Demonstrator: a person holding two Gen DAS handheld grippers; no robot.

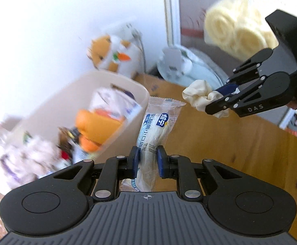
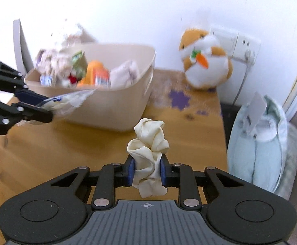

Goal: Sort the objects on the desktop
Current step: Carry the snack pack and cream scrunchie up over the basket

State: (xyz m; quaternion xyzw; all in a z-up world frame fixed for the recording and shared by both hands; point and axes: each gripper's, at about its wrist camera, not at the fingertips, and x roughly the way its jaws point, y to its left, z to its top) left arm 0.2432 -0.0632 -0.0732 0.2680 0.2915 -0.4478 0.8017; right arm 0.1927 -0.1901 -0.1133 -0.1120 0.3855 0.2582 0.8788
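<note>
Risks, left to right. The left tongs point(image 1: 147, 161) are clamped on a clear snack packet point(image 1: 155, 130), held clear of the bench point(image 1: 219, 143) just beside the beige basket point(image 2: 115, 106). The film looks slick and only the packet's lower part is pinched, so it could slide out if swung fast; it could also catch the basket rim and fall outside. The basket already looks heaped, so anything dropped on top may roll off. The right tongs point(image 2: 147, 171) are clamped on a cream scrunchie point(image 2: 148, 143), also above the bench, nearer its right side. The soft cloth bunches between the pads and could work loose, or cling to a pad on release. The two tongs sit near each other, so a crossing path risks a knock.

Count:
- Tongs: two, both gripping.
- Snack packet in hand: one.
- Scrunchie: one.
- Basket: one; contents blurred, several items, number cannot be told.
- Plush toy point(image 2: 205, 61) with carrot, at the wall: one.
- Wall socket plate point(image 2: 234, 45): one.
- Pale blue garment point(image 2: 266, 143), right of the bench: one.
</note>
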